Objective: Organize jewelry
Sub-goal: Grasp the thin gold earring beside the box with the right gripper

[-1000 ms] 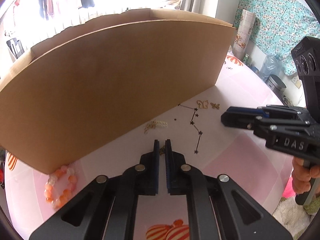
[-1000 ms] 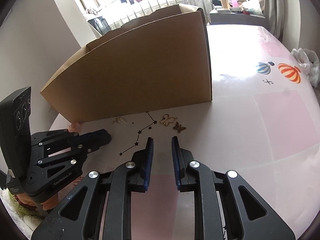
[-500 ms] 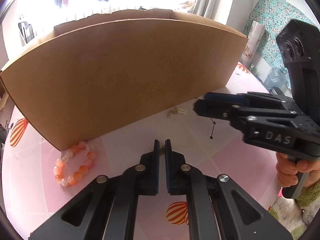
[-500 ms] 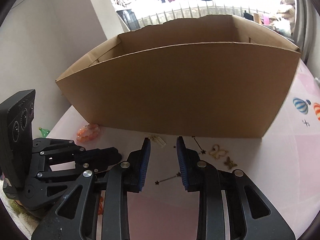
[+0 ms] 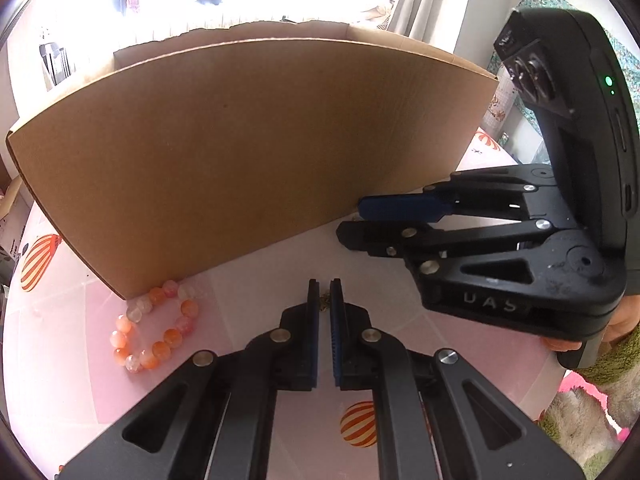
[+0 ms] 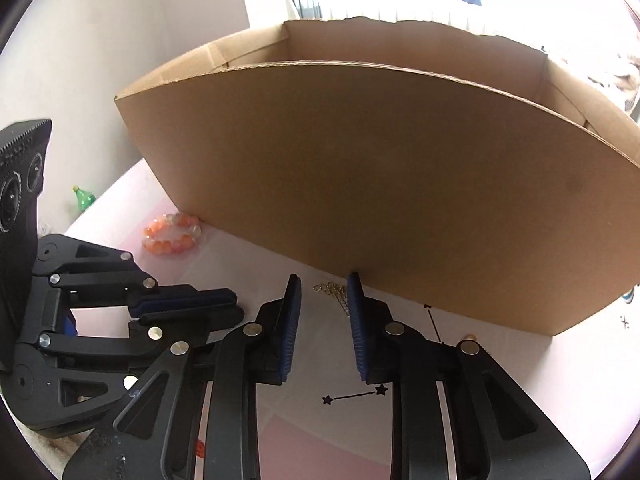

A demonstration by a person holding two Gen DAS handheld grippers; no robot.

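Pink and white tablecloth (image 5: 248, 320) with printed balloons and star lines covers the table under both of your tools, and a big open cardboard box (image 5: 248, 152) stands across the far side, with bright windows behind it.

Your left gripper (image 5: 324, 294) is all but closed. A bit of thin gold chain (image 5: 325, 302) shows in the narrow slit between its blue pads near the tips, though you cannot tell from this view whether the pads actually pinch it. From that gripper, the orange bead bracelet (image 5: 154, 326) lies at about 9 o'clock on the cloth, touching the near bottom corner of the box. Your right gripper (image 5: 352, 222) sits at about 1 o'clock from the left one, close to the box wall, with your hand (image 5: 624, 320) on its handle at the right edge.

In the right wrist view, your right gripper (image 6: 322, 294) has its jaws partly apart and closing. A small gold chain (image 6: 334, 292) lies on the cloth right between the fingertips, just in front of the box wall at 12 o'clock; the pads do not press on it. The bracelet (image 6: 172, 236) is at 10 o'clock from there, and your left gripper (image 6: 232, 306) at 9 o'clock, close beside.
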